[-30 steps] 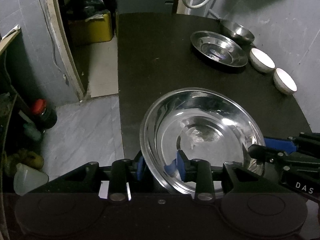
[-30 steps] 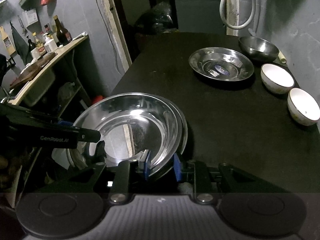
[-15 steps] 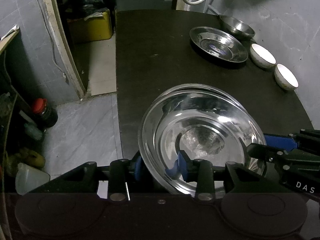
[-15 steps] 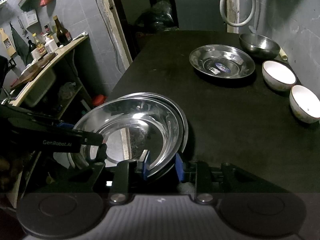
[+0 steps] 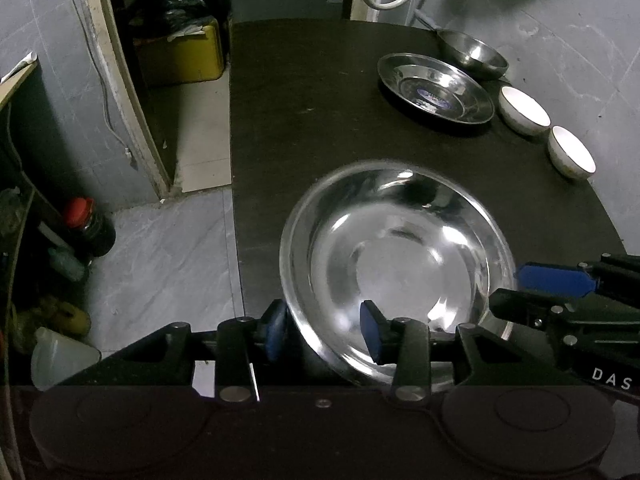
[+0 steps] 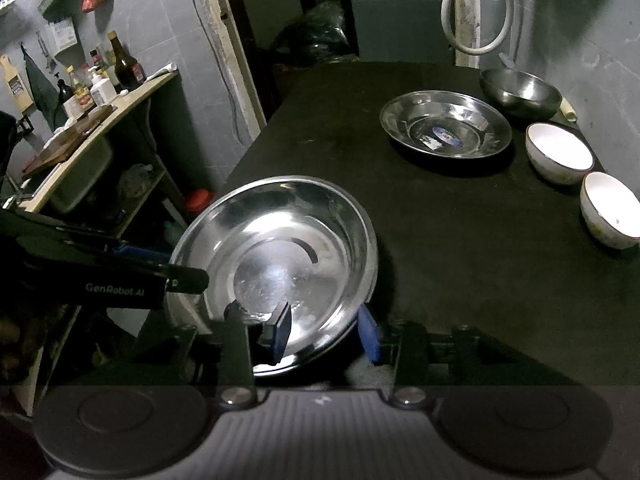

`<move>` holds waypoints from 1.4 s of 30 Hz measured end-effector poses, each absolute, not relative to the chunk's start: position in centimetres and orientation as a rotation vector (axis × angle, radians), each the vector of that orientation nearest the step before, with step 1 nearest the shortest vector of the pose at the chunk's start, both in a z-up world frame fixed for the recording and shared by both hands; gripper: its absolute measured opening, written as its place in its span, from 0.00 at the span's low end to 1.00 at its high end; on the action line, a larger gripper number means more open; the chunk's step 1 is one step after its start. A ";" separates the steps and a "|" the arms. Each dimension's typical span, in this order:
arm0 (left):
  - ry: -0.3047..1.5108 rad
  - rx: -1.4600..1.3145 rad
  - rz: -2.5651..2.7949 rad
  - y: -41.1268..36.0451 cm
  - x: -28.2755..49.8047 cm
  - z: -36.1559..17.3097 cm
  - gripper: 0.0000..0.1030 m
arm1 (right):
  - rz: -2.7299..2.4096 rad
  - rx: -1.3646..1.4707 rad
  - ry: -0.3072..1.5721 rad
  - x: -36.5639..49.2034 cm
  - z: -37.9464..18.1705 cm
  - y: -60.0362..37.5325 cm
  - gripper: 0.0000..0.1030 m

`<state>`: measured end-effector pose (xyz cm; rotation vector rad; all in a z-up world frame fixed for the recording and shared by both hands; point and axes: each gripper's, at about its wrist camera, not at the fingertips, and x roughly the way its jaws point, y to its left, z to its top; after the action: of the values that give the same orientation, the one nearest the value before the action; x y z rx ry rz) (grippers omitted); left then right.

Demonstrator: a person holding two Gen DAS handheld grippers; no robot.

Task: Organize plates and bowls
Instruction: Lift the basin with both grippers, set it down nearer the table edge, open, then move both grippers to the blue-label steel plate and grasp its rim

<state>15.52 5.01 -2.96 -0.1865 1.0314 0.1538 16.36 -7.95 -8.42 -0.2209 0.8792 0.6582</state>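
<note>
A large steel plate (image 5: 396, 256) lies at the near left of the black table (image 5: 300, 120), seated in another of the same size. My left gripper (image 5: 322, 332) straddles its near rim. The jaws are opening and the blue pads stand clear of the metal. My right gripper (image 6: 324, 332) straddles the rim of the same plate (image 6: 280, 256) from the other side, also opening with the pads off it. Each gripper shows in the other's view: the right gripper (image 5: 520, 288) and the left gripper (image 6: 172, 266).
At the far right stand a smaller steel plate (image 6: 444, 128), a steel bowl (image 6: 520, 92) and two white bowls (image 6: 558, 152) (image 6: 610, 208). The table's left edge drops to a tiled floor (image 5: 160, 248) with bottles; a counter (image 6: 100, 120) stands beyond.
Both pairs of jaws have widened off the rim. The upper plate, held tilted before, has settled flat into the plate beneath it.
</note>
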 end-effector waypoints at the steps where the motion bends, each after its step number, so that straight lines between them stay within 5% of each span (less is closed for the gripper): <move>1: 1.029 -0.185 0.152 5.1 15.5 -2.9 0.43 | 0.661 -0.223 0.874 16.3 -8.3 -7.9 0.41; 5: 1.025 -0.174 0.153 5.0 15.4 -2.8 0.47 | 0.666 -0.227 0.869 16.5 -8.3 -7.9 0.41; 9: 1.013 -0.148 0.176 5.0 15.4 -2.3 0.66 | 0.658 -0.218 0.864 16.6 -8.2 -8.0 0.48; 13: 0.995 -0.139 0.216 5.6 15.4 -1.9 0.82 | 0.645 -0.206 0.859 16.8 -8.1 -8.1 0.62; 17: 0.991 -0.147 0.266 7.0 15.8 -1.5 0.84 | 0.625 -0.181 0.858 17.2 -8.1 -8.5 0.85; 20: 0.946 -0.162 0.290 8.2 16.2 -0.9 0.90 | 0.608 -0.142 0.858 17.7 -8.2 -9.0 0.92; 26: 0.849 -0.162 0.278 9.6 18.8 0.8 0.99 | 0.544 -0.046 0.862 19.1 -8.6 -10.7 0.99; 42: 0.816 -0.123 0.110 7.8 33.0 -0.6 0.99 | 0.383 0.263 0.786 28.1 -9.3 -14.3 1.00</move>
<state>33.02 7.81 -0.60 -0.1228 0.8159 0.1097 28.11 -14.33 -9.33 0.2631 0.7861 0.3834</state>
